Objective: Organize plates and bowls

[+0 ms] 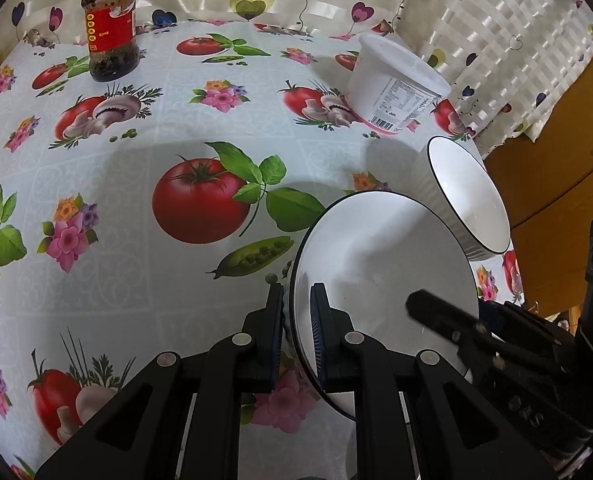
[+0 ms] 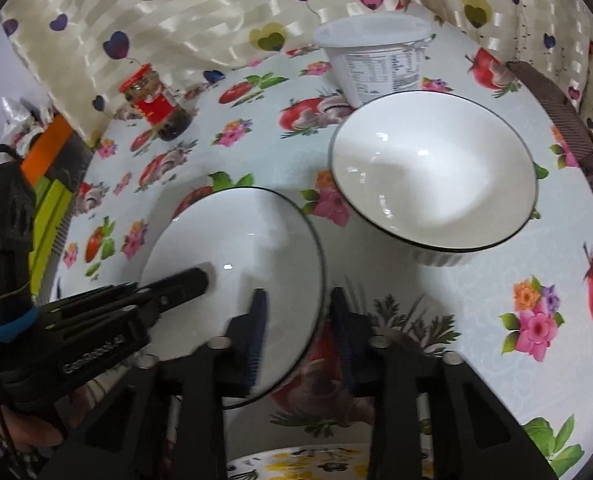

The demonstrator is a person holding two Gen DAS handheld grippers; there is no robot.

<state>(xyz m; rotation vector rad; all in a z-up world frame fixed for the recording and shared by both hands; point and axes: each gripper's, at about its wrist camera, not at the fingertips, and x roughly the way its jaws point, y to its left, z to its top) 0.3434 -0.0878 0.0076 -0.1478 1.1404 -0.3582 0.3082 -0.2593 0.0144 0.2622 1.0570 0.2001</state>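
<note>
Black left gripper (image 1: 296, 336) with silver rivets, blue-padded fingers (image 1: 318, 328), seemingly "GenRobot.AI" lettering.

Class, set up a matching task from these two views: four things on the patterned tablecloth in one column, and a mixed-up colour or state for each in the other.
Things:
1. jar
2. tub
3. near bowl
4. far bowl

Descriptions:
A. white lid, printed label
B. standing free, nothing gripping it
C. red lid and red label
D. rim clamped by the left gripper

Pairs: 1-C, 2-A, 3-D, 4-B
</note>
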